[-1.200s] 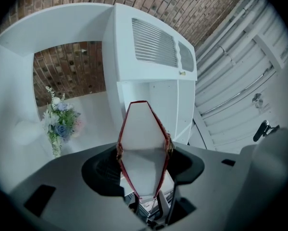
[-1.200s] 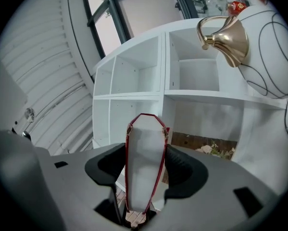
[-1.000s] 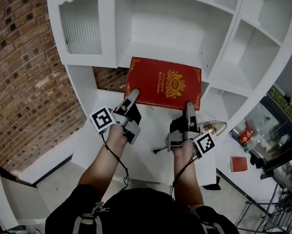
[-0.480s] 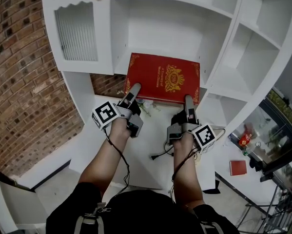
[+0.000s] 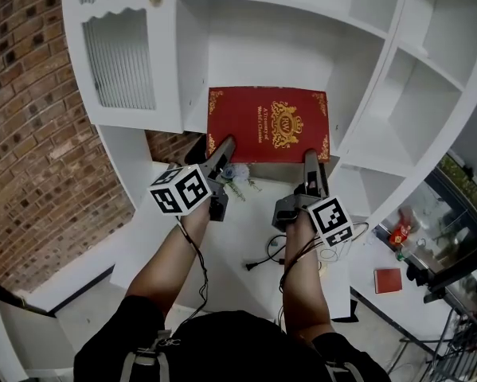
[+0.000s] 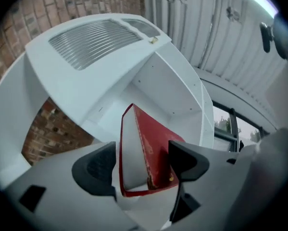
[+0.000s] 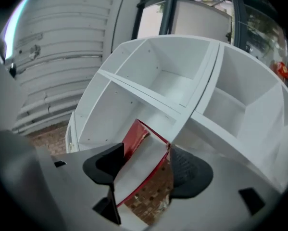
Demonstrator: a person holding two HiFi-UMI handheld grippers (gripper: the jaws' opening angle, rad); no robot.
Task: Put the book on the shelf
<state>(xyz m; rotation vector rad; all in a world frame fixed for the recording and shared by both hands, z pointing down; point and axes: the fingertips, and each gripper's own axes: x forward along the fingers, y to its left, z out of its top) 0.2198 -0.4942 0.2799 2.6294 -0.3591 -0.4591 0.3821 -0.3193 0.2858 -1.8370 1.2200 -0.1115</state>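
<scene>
Gold lettering on the red hardcover book (image 5: 267, 124): too small to read. White painted shelf unit (image 5: 278, 50): cropped at twelve o'clock edge.

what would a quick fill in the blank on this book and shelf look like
The book has a ___ cover with gold print.
The shelf behind it is painted ___.
The wall at the head view's left is made of ___.
Missing words: red; white; brick.

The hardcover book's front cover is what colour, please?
Red book cover with gold ornament; head view shows it best.
</scene>
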